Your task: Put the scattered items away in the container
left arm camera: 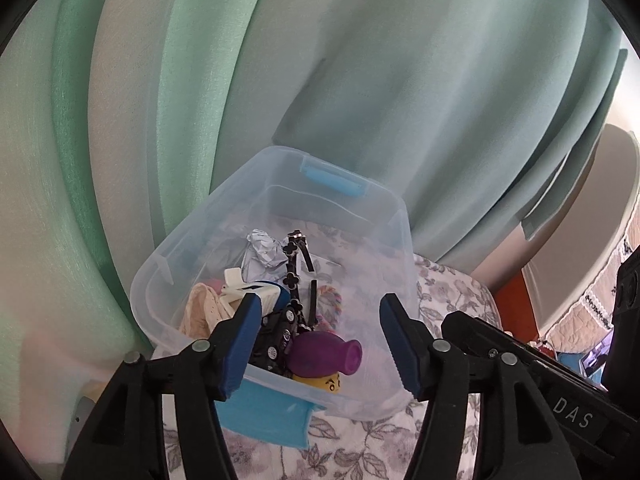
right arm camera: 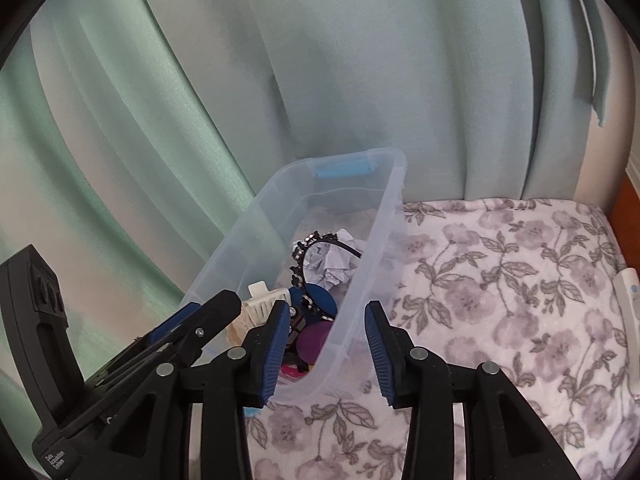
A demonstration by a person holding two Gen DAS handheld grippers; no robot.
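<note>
Floral bedspread (right arm camera: 500,280) — green curtain (right arm camera: 320,60) behind.

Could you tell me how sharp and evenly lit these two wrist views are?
Left wrist: the clear bin is slightly soft, the curtain bowed by fisheye, with bright glare at right. Right wrist: the floral cover looks crisp and evenly lit, black vignette in the corners.

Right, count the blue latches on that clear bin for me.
2. One blue latch sits on the far end of the bin; the other blue latch hangs at the near end, below the left tool.
</note>
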